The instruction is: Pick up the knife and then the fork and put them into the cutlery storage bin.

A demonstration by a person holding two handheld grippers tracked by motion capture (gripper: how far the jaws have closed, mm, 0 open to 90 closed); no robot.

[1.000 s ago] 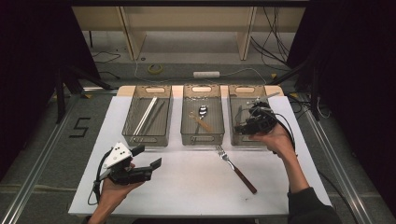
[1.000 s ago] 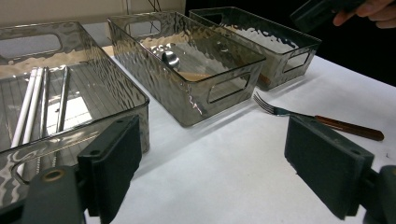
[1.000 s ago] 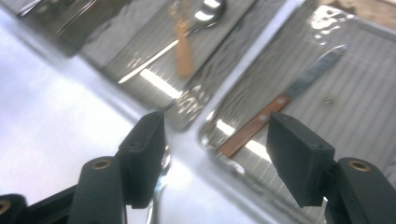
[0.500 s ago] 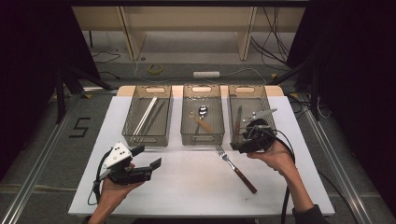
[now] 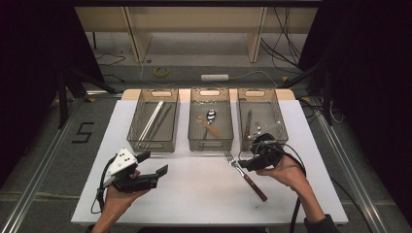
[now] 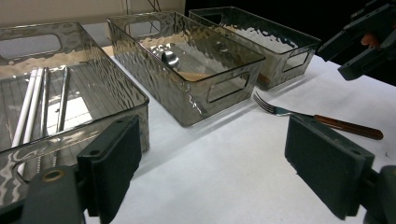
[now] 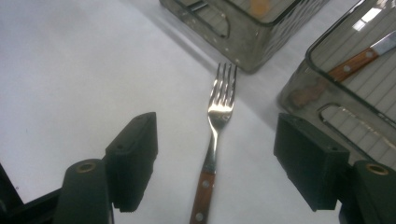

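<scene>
Right gripper (image 7: 215, 161) moved from the right bin (image 5: 279, 124) down over the fork (image 7: 218, 109), jaws just spread wide, fork between them, ungrasped. Pickup likely next. Left gripper (image 6: 224, 163) released, idle.

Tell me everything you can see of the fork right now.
The fork has four shiny metal tines and a reddish-brown, wood-look handle with pale rivets. It lies flat on the white table, tines toward the clear bins, touching no bin. The right gripper hovers over it, jaws wide apart on either side of the neck, not touching it.
</scene>
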